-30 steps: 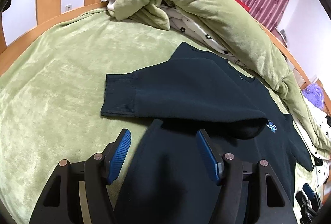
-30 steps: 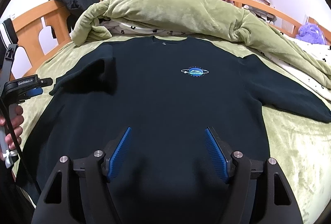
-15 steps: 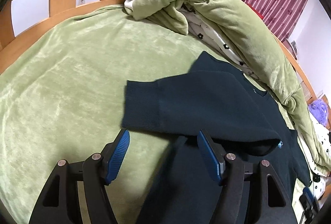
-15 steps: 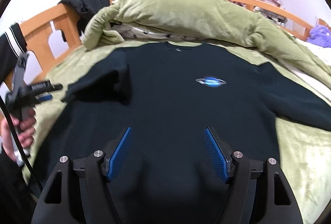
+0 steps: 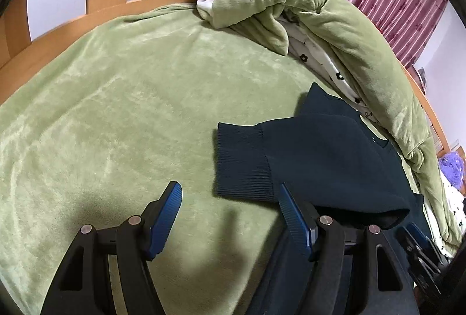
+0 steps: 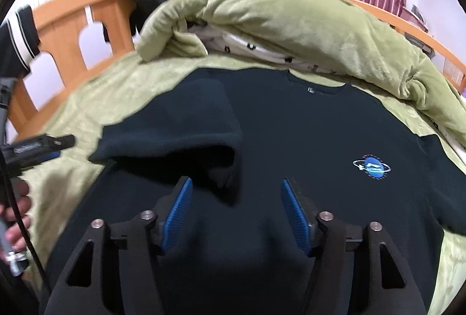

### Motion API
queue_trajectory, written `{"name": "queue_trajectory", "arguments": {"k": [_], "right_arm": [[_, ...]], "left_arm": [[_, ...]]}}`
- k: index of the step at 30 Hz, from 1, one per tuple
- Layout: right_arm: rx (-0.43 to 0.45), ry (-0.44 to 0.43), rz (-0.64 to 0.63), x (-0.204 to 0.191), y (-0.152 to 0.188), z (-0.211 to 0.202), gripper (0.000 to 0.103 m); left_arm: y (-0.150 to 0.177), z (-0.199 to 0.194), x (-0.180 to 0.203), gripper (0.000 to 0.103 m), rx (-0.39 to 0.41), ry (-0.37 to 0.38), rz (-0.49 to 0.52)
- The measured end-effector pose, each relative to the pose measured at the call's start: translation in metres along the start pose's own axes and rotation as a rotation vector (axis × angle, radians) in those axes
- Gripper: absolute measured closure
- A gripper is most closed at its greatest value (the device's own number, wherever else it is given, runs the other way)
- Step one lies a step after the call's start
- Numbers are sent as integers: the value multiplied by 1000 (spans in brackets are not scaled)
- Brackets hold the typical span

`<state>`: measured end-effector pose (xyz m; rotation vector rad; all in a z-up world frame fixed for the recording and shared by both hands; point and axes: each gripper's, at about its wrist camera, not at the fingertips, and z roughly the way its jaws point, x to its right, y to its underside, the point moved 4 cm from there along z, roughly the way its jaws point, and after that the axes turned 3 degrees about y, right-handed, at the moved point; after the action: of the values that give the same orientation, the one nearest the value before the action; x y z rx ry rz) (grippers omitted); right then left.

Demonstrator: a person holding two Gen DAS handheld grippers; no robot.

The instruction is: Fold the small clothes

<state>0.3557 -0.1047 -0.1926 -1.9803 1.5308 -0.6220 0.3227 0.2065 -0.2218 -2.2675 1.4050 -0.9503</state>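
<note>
Left gripper [image 5: 230,211] shifted sideways off the dark navy knit sweater [image 6: 291,125] onto green plush blanket [image 5: 116,111], jaws spread, empty, right gripper [image 6: 236,207] closing above sweater, pinching nothing.

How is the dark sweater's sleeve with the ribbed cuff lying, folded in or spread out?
Folded in. The sleeve doubles back over the sweater, its ribbed cuff on the green blanket.

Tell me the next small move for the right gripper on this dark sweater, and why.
Probably ease the right gripper forward and down to the folded sleeve. Its jaws are closing, with nothing pinched between them yet, while the sleeve lies doubled across the sweater just ahead. The left gripper hangs open over the green blanket near the cuff.
</note>
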Motion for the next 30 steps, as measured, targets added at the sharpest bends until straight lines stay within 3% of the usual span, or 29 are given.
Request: {"name": "queue_trajectory", "arguments": {"k": [5, 7, 9, 10, 14, 21, 22, 24, 26, 29, 30], "right_arm": [[-5, 35, 4, -4, -7, 27, 47], [-3, 18, 25, -5, -13, 36, 52], [-13, -24, 38, -8, -19, 42, 89], [-16, -36, 42, -10, -21, 43, 93], [44, -43, 91, -3, -34, 33, 93], [36, -36, 92, 4, -38, 34, 87], [34, -34, 84, 2, -37, 35, 86], [23, -42, 86, -1, -36, 40, 71], [15, -48, 88, -5, -36, 46, 67], [7, -37, 64, -15, -37, 56, 71], [23, -31, 56, -17, -39, 56, 87]], "left_arm": [[3, 8, 4, 36, -26, -3, 28], [7, 12, 6, 36, -42, -11, 39], [11, 19, 8, 36, -78, -2, 42], [15, 23, 9, 36, -104, 20, 36], [26, 35, 17, 36, -174, 61, 41], [41, 46, 38, 36, -215, -9, 146], [41, 47, 39, 36, -214, -19, 154], [42, 49, 39, 36, -215, -33, 159], [42, 50, 39, 36, -216, -39, 156], [44, 51, 38, 36, -216, -45, 159], [45, 52, 39, 36, -218, -49, 166]]}}
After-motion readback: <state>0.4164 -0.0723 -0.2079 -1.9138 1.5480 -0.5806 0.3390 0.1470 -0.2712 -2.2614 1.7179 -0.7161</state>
